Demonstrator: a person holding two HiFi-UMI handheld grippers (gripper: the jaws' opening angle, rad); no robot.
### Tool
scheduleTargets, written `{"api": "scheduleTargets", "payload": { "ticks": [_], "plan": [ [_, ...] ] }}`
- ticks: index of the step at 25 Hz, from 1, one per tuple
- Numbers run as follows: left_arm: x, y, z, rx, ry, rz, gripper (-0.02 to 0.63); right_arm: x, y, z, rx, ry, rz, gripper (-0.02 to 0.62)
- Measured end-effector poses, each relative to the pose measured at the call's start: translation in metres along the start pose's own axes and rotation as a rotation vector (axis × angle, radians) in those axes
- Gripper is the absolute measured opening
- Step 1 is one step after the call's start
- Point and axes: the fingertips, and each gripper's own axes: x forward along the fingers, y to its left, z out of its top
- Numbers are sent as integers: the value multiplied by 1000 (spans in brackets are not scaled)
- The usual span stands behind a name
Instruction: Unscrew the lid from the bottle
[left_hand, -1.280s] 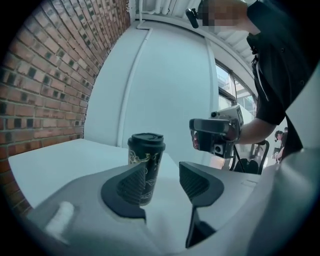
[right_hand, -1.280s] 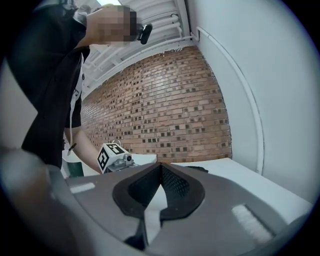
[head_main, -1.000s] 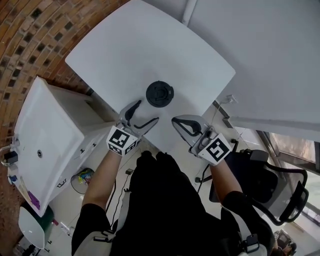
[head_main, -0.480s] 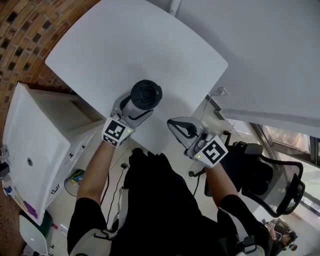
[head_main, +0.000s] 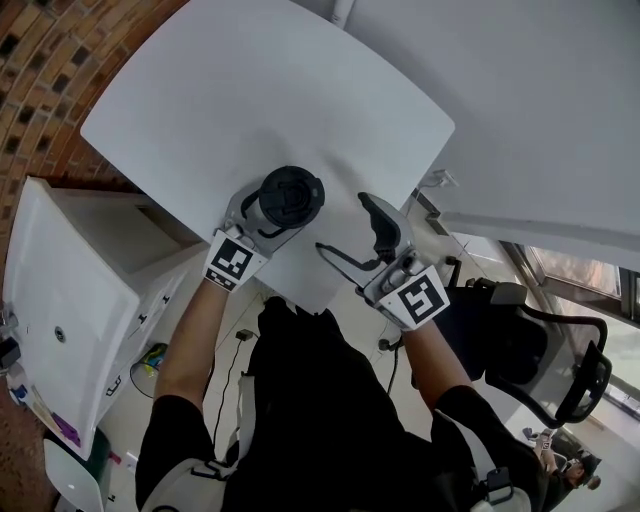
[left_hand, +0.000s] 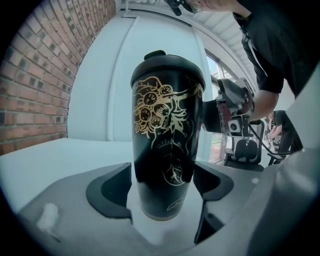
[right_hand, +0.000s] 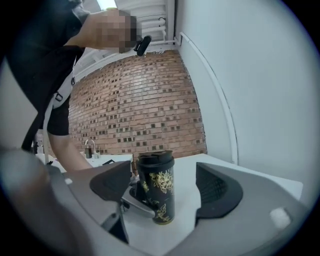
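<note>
The bottle (left_hand: 167, 150) is a tall, glossy black tumbler, slightly tapered toward its base. A gold line drawing of flowers and swirls runs down its front, and a small gold mark near the base is too small to read. Its lid (left_hand: 167, 67), matte black and round with a raised tab at one edge, sits on top. The bottle stands upright on the smooth white worktop (head_main: 250, 90), at the centre of the head view near the worktop's lower edge. The left tool (left_hand: 162, 187) is clamped on the bottle's lower body, dark pads pressing both sides. The right tool (right_hand: 165, 187), right of centre in the head view, has its jaws opening with nothing between them; the bottle stands apart, ahead of them. A red-brown brick wall (right_hand: 140, 100) rises behind.
</note>
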Motion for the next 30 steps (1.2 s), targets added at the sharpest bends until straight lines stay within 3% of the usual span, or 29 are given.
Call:
{"api": "scheduleTargets", "payload": {
  "ticks": [6,9,11,20,23,27,30],
  "plan": [
    [1,-3,1,-40,-25,-22,370,40,11,15,-71,-42,23,440],
    [2,-2,1,-45,-26,-16,367,61,16,16,-106,-49,2,527],
    [3,-3,1,-48,-25,-17,367,70,16,15,-103,-56,-35,551],
    [1,-2,0,-55,-26,-27,367,92,19,11,-129,-44,-87,525],
    [1,-2,0,-57,-26,-35,367,93,20,10,-133,-39,-85,462],
    [1,-4,-1,-52,-15,-55,367,93,22,8,-119,-28,-37,454],
    [1,-6,0,-45,-17,-75,367,90,25,7,-116,-17,55,456]
  ]
}}
